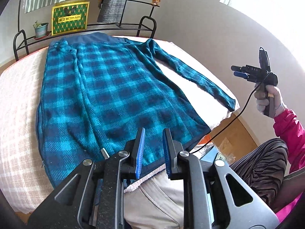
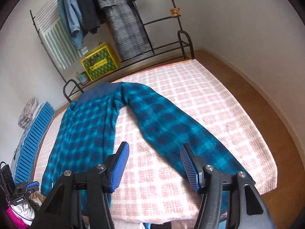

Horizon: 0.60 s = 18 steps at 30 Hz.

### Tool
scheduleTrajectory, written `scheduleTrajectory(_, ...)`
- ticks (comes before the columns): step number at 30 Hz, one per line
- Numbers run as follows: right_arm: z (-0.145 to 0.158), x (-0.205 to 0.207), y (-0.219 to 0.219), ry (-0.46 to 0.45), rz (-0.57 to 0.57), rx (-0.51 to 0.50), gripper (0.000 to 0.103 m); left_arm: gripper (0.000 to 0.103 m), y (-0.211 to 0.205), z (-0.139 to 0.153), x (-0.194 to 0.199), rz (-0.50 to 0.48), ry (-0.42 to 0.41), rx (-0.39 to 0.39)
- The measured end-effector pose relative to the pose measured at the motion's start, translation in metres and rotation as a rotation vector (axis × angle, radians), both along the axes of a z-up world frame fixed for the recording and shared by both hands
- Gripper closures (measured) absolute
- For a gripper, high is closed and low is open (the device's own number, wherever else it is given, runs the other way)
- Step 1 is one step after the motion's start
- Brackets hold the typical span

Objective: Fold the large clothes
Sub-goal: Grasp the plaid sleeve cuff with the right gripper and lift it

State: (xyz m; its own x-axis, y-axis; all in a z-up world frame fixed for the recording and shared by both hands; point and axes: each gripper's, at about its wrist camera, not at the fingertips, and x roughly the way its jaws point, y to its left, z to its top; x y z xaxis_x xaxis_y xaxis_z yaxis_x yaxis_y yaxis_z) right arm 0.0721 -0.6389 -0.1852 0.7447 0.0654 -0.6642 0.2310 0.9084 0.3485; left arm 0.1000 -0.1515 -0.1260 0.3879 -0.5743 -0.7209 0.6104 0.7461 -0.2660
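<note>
- Two grippers, neither holding anything: the left gripper (image 1: 152, 150) has its jaws a narrow gap apart over the near hem, nothing pinched; the right gripper (image 2: 154, 164) has its jaws wide apart with only bedspread showing between them.
- Spread flat on the pink checked bedspread (image 2: 209, 99) lies the teal plaid fleece jacket (image 1: 106, 95), collar toward the clothes rack (image 2: 144, 19), hem at the near edge, so its long axis runs away from both grippers.
- Its one outstretched sleeve (image 2: 171, 126) angles out from the body toward the near right corner; its cuff end lies just beside the right gripper's outer finger, so the right hand (image 1: 266, 99) looks the nearer one for folding that sleeve in.
- Only the left wrist view shows the hem and the right gripper lifted off the bed's side; only the right wrist view shows bare bedspread between body and sleeve.
</note>
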Motion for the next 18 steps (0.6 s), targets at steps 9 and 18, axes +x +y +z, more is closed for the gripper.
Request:
scheduleTrajectory(9,-0.069,-0.034,-0.088,0.093,-0.201,0.08,0.044,0.086,-0.03,-0.001,0.002,-0.05,0.007,0.02)
scheduleTrajectory(18,-0.125,-0.05,-0.123,0.162,-0.31,0.152,0.045,0.086,-0.045,-0.004,0.0,-0.078,0.015,0.041)
